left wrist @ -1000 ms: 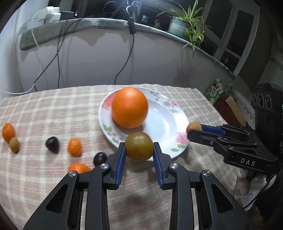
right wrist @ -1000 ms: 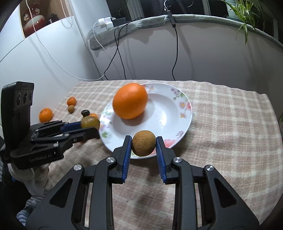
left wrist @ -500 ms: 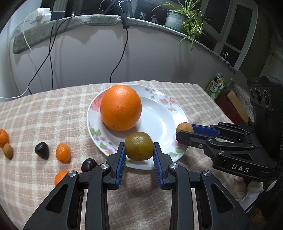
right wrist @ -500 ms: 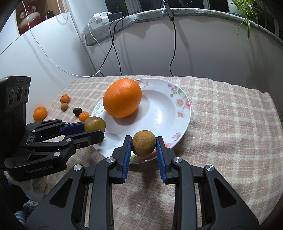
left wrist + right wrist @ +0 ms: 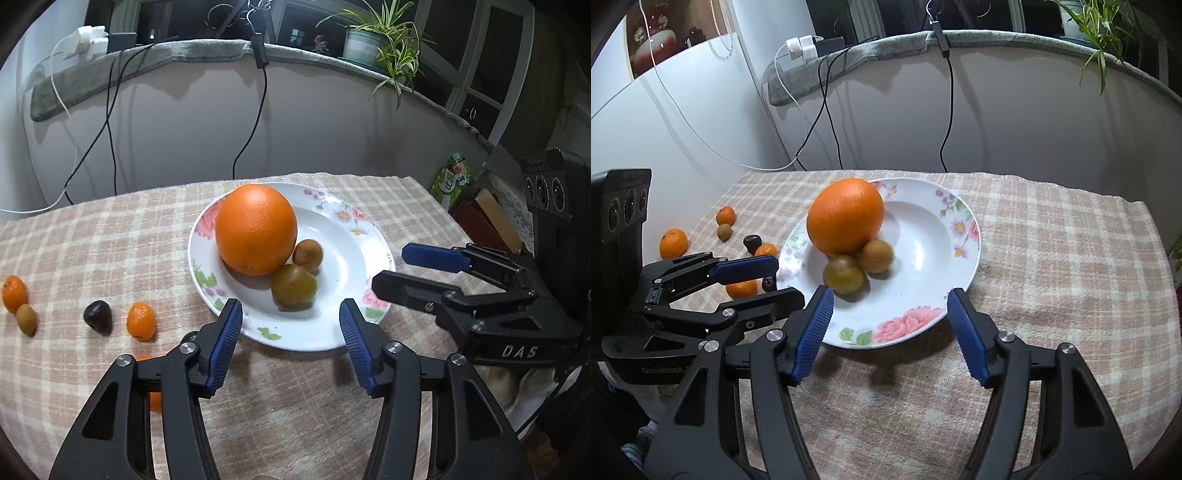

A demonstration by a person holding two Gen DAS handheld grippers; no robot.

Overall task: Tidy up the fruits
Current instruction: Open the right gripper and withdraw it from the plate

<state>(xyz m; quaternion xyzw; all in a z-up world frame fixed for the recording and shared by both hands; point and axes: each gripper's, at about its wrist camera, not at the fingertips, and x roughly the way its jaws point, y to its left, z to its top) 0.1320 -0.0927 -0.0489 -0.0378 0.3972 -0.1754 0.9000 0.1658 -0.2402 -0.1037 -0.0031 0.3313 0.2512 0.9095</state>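
Observation:
A big orange point(image 5: 256, 229) point(image 5: 845, 216) lies in the flowered white plate point(image 5: 354, 299) point(image 5: 960, 251). Against it in the plate rest a green-brown fruit point(image 5: 294, 286) point(image 5: 844, 274) and a small tan fruit point(image 5: 308, 255) point(image 5: 875, 256). My left gripper point(image 5: 291, 330) point(image 5: 761, 280) hovers at the plate's near rim, jaws opening, nothing between them. My right gripper point(image 5: 888, 328) point(image 5: 391, 266) stands at the plate's other near rim, jaws opening too and empty. Small oranges point(image 5: 140, 320), a dark fruit point(image 5: 97, 316) and a tan fruit point(image 5: 26, 319) lie on the checked cloth to the left.
The table ends at a pale wall with hanging cables point(image 5: 255, 122). A ledge above carries a potted plant point(image 5: 373, 40) and chargers point(image 5: 88, 40). Boxes and a green carton point(image 5: 452, 181) sit past the table's right edge.
Both grippers let go: the green-brown fruit dropped from the left jaws and the tan fruit from the right, and both now lie in the plate beside the big orange. Both jaws spread wide.

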